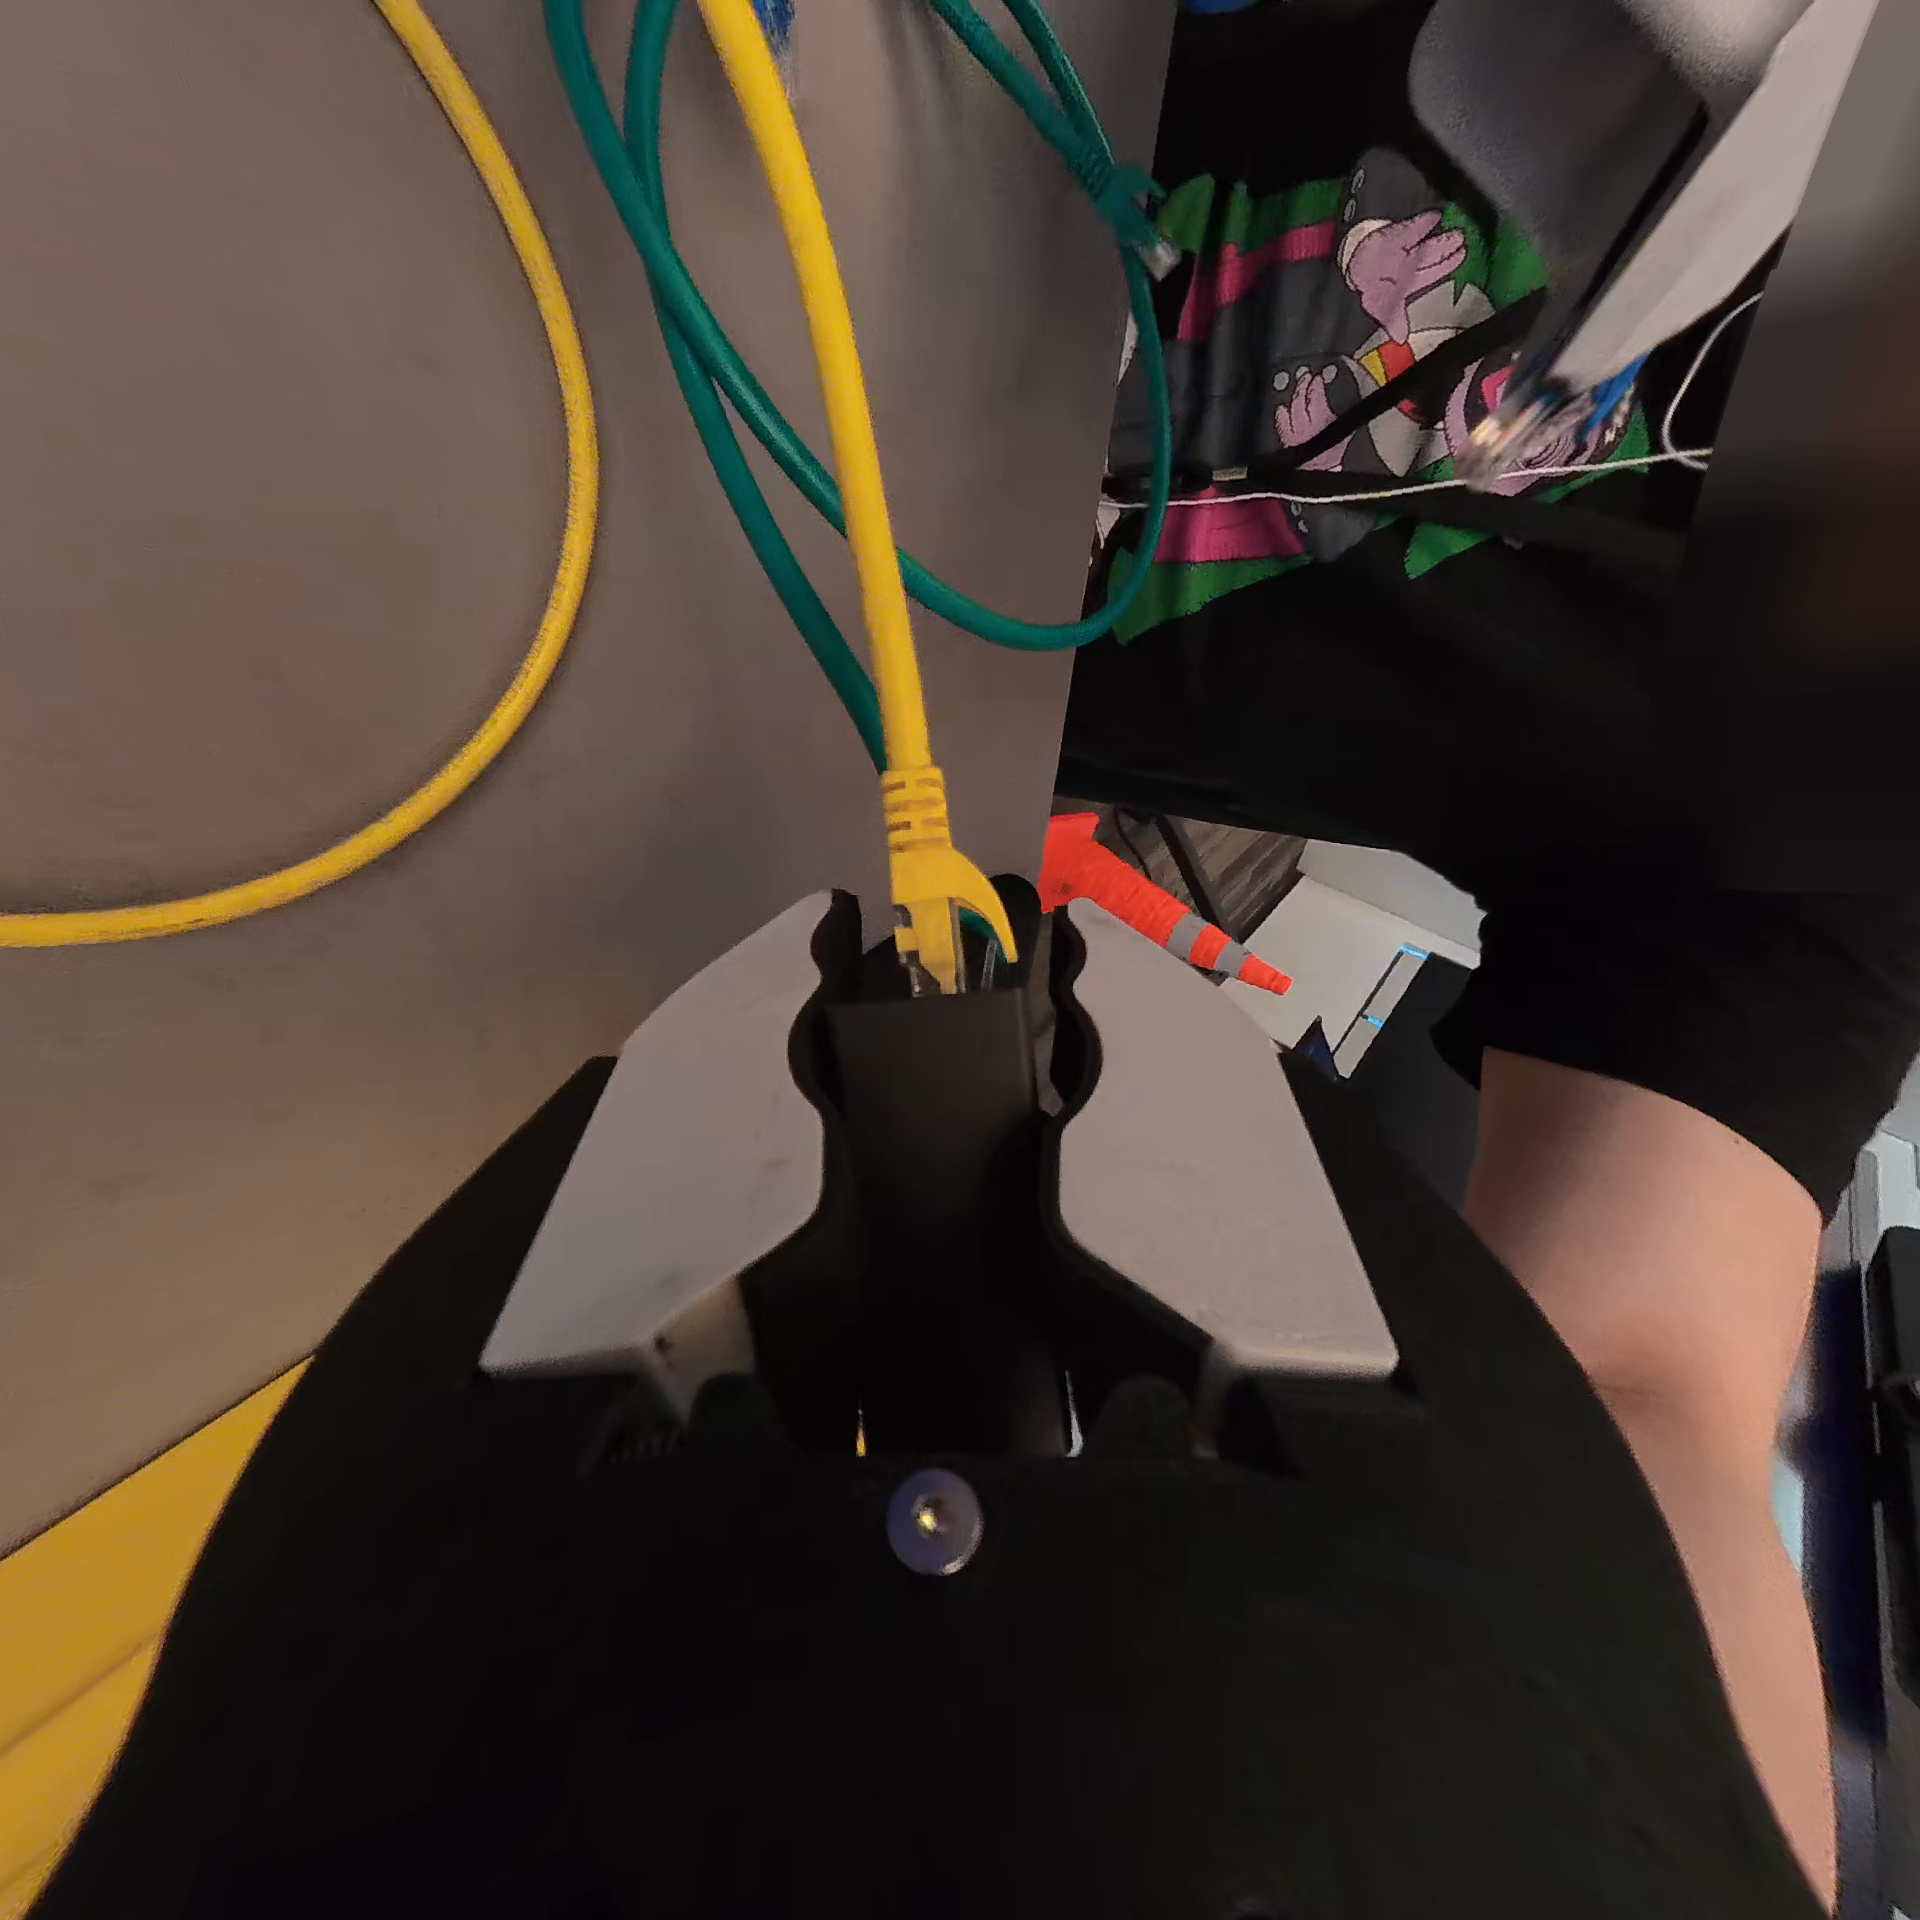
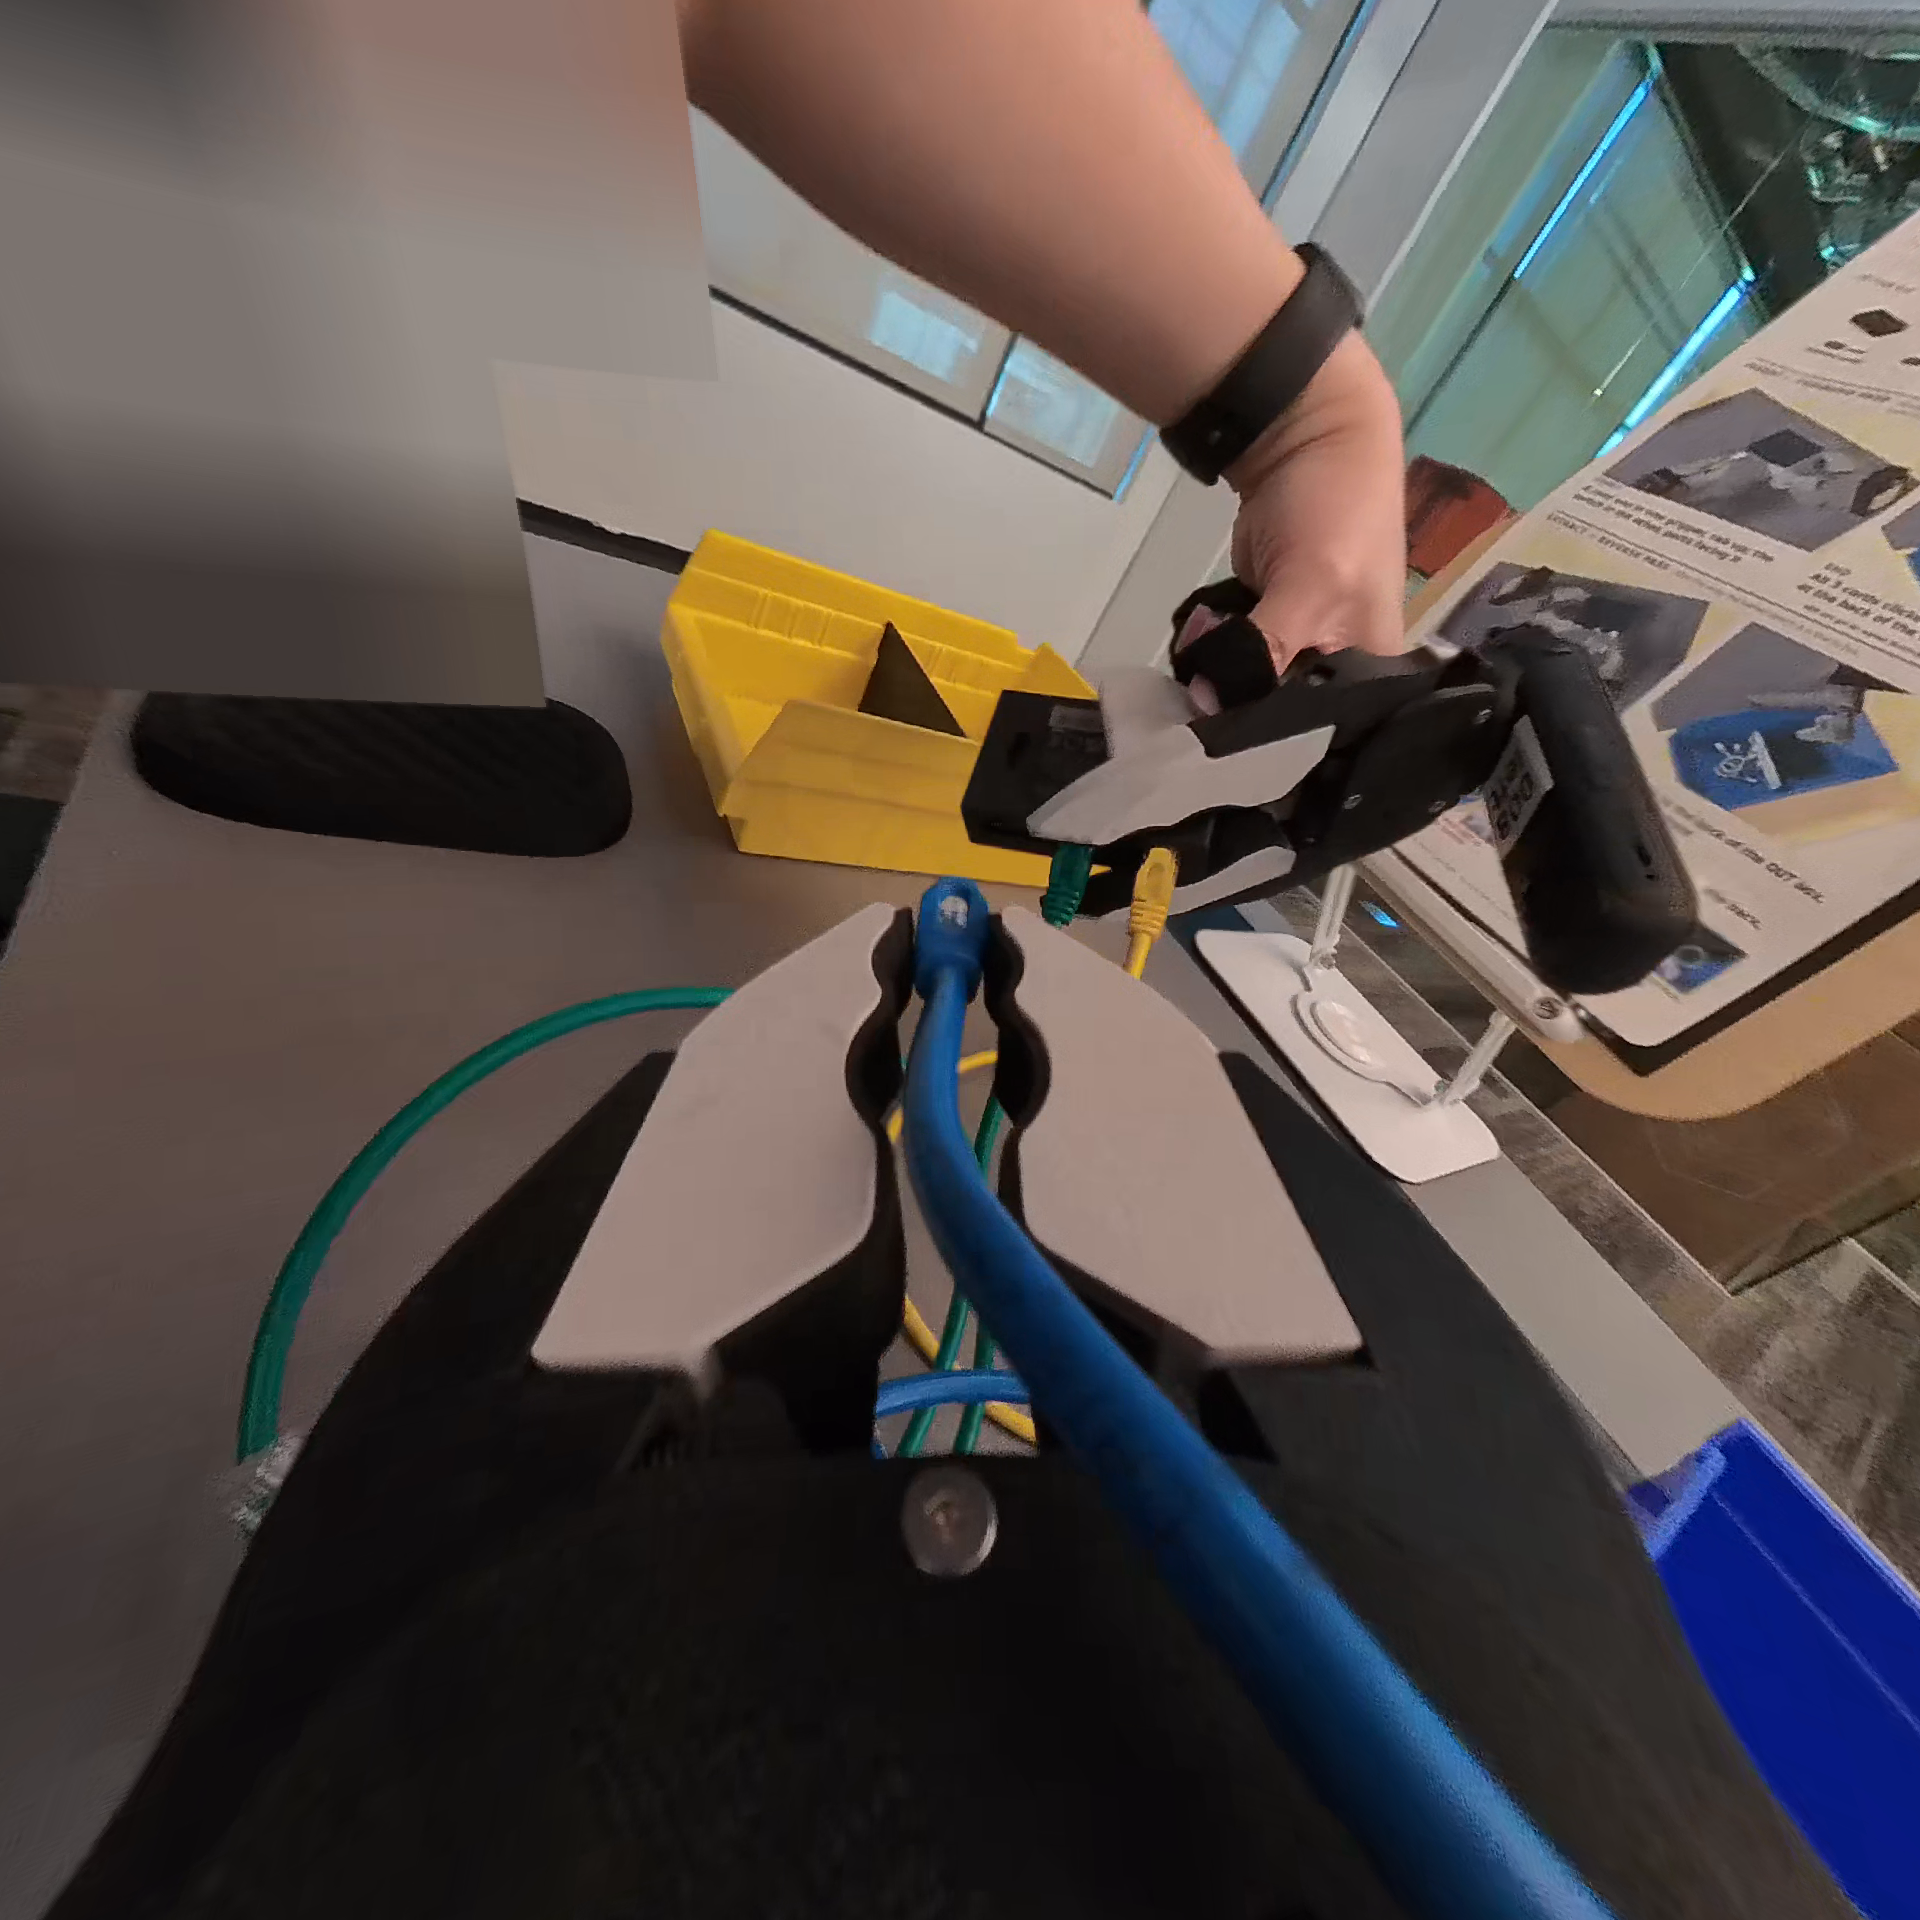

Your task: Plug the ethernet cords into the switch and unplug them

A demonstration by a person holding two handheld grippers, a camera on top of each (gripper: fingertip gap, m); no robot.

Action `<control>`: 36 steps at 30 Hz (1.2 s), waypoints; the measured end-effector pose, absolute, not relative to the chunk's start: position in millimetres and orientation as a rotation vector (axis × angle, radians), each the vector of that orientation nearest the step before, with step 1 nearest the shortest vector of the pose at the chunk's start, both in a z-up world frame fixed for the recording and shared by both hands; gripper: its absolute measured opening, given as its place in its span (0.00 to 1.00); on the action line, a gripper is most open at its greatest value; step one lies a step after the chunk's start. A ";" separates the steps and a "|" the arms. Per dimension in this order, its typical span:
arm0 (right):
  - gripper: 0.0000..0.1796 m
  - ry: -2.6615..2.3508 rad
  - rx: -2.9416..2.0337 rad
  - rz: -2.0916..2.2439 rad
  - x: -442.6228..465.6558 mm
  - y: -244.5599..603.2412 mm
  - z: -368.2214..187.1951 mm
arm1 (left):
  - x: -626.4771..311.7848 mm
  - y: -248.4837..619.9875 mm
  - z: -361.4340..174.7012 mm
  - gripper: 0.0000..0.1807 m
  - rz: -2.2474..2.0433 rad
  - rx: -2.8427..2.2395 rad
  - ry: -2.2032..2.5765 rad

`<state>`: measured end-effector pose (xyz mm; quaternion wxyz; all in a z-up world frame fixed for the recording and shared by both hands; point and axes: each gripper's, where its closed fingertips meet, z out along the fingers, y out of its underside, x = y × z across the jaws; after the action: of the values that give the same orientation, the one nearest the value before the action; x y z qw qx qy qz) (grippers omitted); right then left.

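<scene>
My left gripper (image 1: 940, 925) is shut on the black switch (image 1: 925, 1091), held off the table. A yellow cord's plug (image 1: 914, 831) sits in a port, and a green cord (image 1: 727, 416) runs in behind it. In the right wrist view the left gripper (image 2: 1060, 842) holds the switch (image 2: 1023, 758) with the green plug (image 2: 1065, 883) and yellow plug (image 2: 1151, 883) in its underside. My right gripper (image 2: 948, 925) is shut on the blue cord (image 2: 966, 1143) just behind its plug, a short way below the switch. It also shows, blurred, in the left wrist view (image 1: 1538, 405).
A yellow bin (image 2: 831, 717) and a black pad (image 2: 384, 769) lie on the grey table (image 2: 208, 1039). The green cord's other end (image 2: 260, 1475) lies loose. A poster board (image 2: 1714, 623) on a white stand (image 2: 1351, 1049) is right. A blue bin (image 2: 1808, 1621) is lower right. Some 12 cm of space lies between my two pairs of fingers.
</scene>
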<state>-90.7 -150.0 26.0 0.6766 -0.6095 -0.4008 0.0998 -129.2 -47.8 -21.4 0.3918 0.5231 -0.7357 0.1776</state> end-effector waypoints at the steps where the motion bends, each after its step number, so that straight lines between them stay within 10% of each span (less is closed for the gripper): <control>1: 0.08 -0.901 -1.376 0.200 -91.6 -148.0 24.9 | -125.6 -48.5 -19.5 0.19 0.447 1.329 -1.874; 16: 0.08 -0.687 -1.655 -0.489 -66.5 -60.2 -7.1 | -75.8 -81.3 39.8 0.19 0.542 1.359 -1.985; 36: 0.07 -0.476 -1.550 -0.280 -45.6 -69.5 39.1 | -108.6 -106.2 37.4 0.16 0.712 1.335 -1.905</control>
<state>-45.6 -69.5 39.1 0.6802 -0.6905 -0.2121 -0.1248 -108.6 -106.2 37.4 0.3472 0.5146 -0.7344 0.2745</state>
